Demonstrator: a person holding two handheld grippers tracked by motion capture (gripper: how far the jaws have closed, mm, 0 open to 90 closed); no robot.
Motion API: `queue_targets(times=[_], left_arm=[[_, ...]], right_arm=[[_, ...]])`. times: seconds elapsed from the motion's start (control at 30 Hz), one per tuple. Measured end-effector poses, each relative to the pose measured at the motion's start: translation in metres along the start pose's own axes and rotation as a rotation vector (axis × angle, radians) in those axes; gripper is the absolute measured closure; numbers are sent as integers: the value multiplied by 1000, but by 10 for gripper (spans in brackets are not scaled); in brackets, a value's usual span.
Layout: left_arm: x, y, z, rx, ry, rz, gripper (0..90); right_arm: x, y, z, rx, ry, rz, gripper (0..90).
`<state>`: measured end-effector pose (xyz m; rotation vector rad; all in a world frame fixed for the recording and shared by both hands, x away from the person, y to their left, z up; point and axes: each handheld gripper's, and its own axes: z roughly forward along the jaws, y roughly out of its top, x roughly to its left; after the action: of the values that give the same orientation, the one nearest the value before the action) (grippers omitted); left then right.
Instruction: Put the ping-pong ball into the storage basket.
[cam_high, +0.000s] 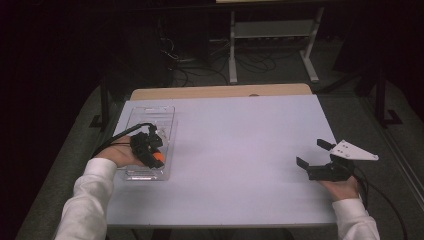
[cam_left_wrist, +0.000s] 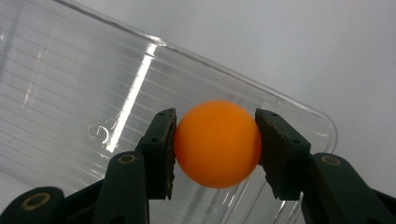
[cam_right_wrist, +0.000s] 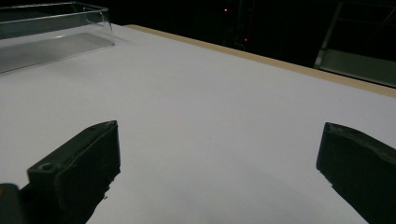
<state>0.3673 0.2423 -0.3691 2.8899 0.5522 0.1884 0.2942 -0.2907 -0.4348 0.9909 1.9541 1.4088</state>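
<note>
Over the clear ribbed plastic tray (cam_left_wrist: 70, 93), the left gripper (cam_left_wrist: 217, 144) clamps a smooth orange ball (cam_left_wrist: 217, 143), while the right gripper (cam_high: 315, 155) rests wide apart on the white table (cam_high: 240, 150).

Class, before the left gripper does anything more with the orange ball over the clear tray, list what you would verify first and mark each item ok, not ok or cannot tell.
1. Orange ball pinched between both jaws of the left gripper: ok.
2. Ball centred on the pads, not at their tips: ok.
3. Ball is over the clear tray: ok.
4. Ball touching the tray floor or held above it: cannot tell.
5. Right gripper open, holding nothing, away from the tray: ok.
6. White table between the grippers unobstructed: ok.
</note>
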Motion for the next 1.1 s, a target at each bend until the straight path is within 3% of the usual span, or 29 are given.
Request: queue_targets(times=[0.37,0.53,0.83,1.1], left_arm=[[4,-8,10,-6,-1,-33,507],[2,-7,11,-6,-2,-26,502],[0,-5,8,-17,41,-16,414],[1,-7,-5,-62,83,-46,319]], right_arm=[[0,0,0,6,1,5,0],[0,0,1,8,2,3,0],[0,0,1,6,1,4,0],[0,0,0,7,2,6,0]])
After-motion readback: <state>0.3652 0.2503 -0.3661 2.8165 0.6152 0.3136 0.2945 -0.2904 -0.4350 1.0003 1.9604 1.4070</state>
